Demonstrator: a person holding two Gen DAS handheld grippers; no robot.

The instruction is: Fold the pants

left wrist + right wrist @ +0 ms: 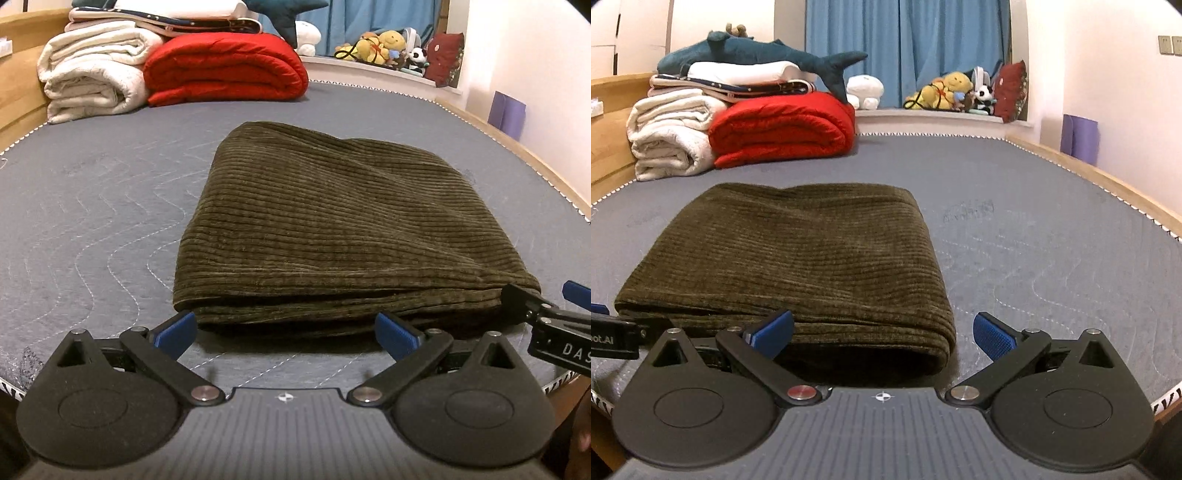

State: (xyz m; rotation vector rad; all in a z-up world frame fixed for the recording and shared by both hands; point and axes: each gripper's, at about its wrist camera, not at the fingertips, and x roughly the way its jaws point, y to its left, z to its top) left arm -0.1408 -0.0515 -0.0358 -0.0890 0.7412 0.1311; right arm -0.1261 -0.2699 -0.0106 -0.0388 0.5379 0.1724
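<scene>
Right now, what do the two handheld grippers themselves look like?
Both match: the left gripper and right gripper have a ribbed grey body with a small crosshair mark, matte black linkage arms with silver pivots, rounded black side housings and textured blue fingertip pads. White lettering shows on each gripper's side. No cables or sleeves are visible.

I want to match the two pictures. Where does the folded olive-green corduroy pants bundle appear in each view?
Left wrist view: folded olive-green corduroy pants bundle lies centre-right, beyond the open tongs.
Right wrist view: the bundle lies centre-left.
Shared landmark: red folded quilt, upper left in both.
</scene>
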